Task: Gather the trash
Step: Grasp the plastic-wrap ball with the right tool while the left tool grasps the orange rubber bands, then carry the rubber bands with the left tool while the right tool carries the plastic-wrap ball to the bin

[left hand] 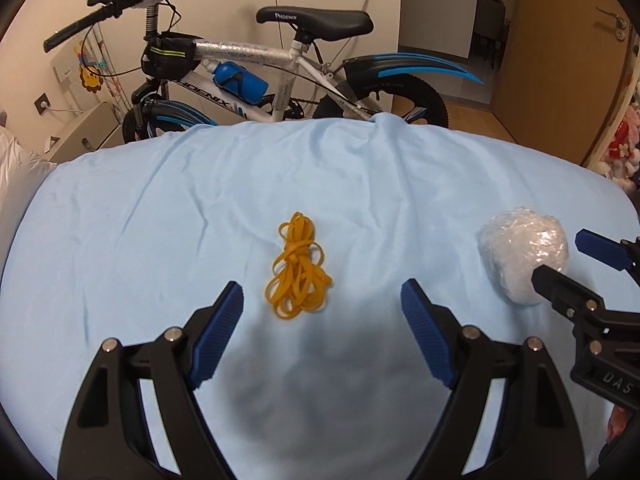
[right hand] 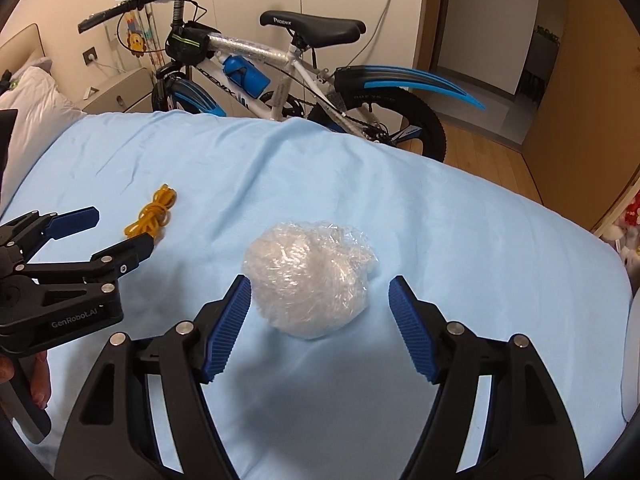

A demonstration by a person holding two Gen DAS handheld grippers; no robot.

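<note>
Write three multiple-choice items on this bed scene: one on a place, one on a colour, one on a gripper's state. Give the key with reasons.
1. Where does the plastic wrap ball lie on the blue sheet?
A. Left of the rubber bands
B. Right of the rubber bands
C. On top of them

2. What colour are the rubber bands?
A. Green
B. Red
C. Orange-yellow

3. How is the right gripper?
A. Open, holding nothing
B. Shut on the ball
C. Shut on the bands

Key: B, both views show it to their right; C, the tangle is orange-yellow; A, its pads stand clear of the ball.
</note>
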